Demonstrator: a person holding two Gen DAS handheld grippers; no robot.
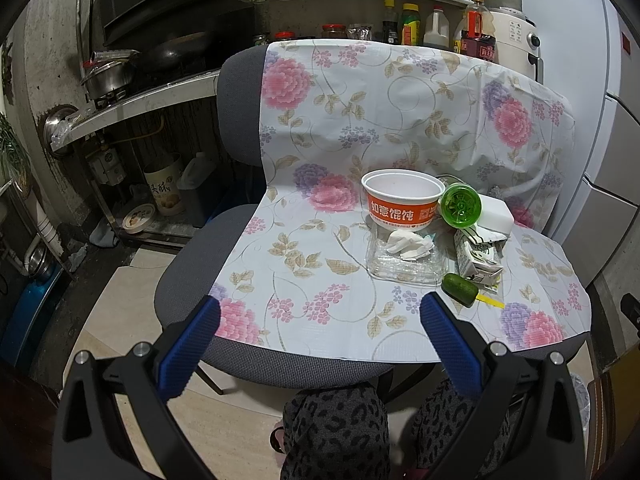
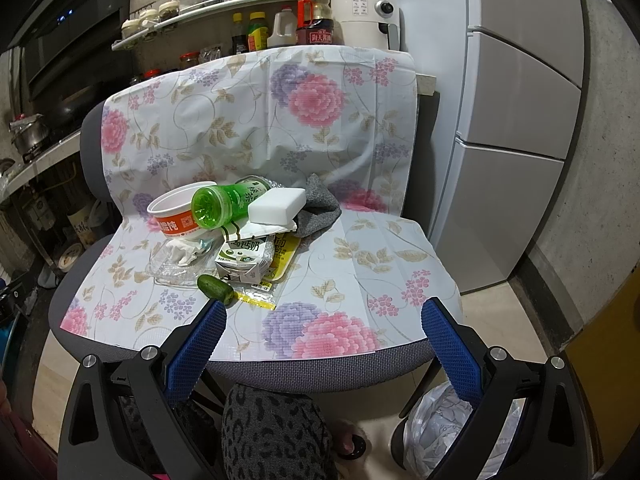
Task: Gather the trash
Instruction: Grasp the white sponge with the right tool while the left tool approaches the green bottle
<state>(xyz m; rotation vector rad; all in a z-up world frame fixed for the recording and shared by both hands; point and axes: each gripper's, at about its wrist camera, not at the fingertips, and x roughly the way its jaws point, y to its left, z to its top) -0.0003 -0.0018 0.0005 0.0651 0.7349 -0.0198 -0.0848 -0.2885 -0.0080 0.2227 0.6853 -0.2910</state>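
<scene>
Floral-covered chair seat (image 1: 304,280) carries the trash pile (image 1: 432,232) at two o'clock of the wide-open, empty left gripper (image 1: 320,320) and right gripper (image 2: 324,316); nudging it could roll the green bottle (image 2: 224,204) off.

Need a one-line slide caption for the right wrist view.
Open right tool faces a floral-covered chair piled with trash: paper bowl, green bottle, milk carton.

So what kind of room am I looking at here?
Most likely a home kitchen: a wok on a stove, sauce bottles on the counter, and a fridge. The trash sits on a covered chair.
</scene>
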